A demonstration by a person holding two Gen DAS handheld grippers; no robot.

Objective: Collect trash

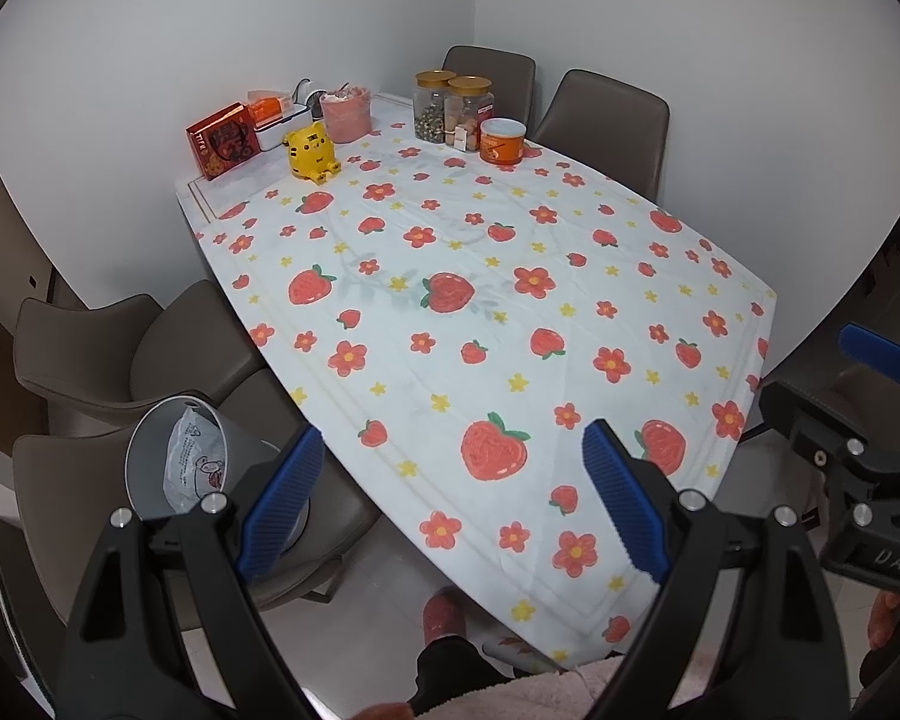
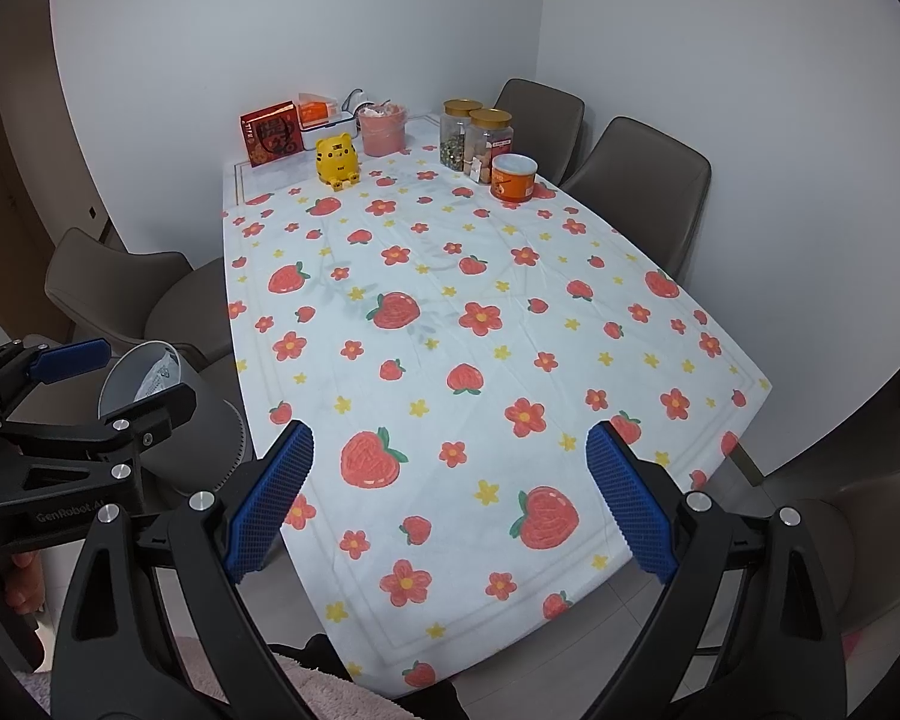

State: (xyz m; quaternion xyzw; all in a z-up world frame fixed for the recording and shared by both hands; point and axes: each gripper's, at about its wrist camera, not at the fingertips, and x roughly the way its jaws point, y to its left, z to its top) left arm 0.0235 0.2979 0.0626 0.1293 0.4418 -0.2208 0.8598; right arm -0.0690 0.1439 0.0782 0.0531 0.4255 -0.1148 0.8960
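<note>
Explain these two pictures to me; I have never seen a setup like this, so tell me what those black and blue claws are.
They are two hand-held grippers, one in each of a person's hands, each with a camera looking along its blue-padded fingers. One picture comes from the left gripper, the other from the right gripper. Both stand open and hold nothing. Below is a table under a white cloth printed with strawberries and flowers. At its far end stand a yellow tiger-shaped toy, a red printed box, two gold-lidded clear jars and an orange can. Beside the table, a grey round bin holds a white wrapper.
</note>
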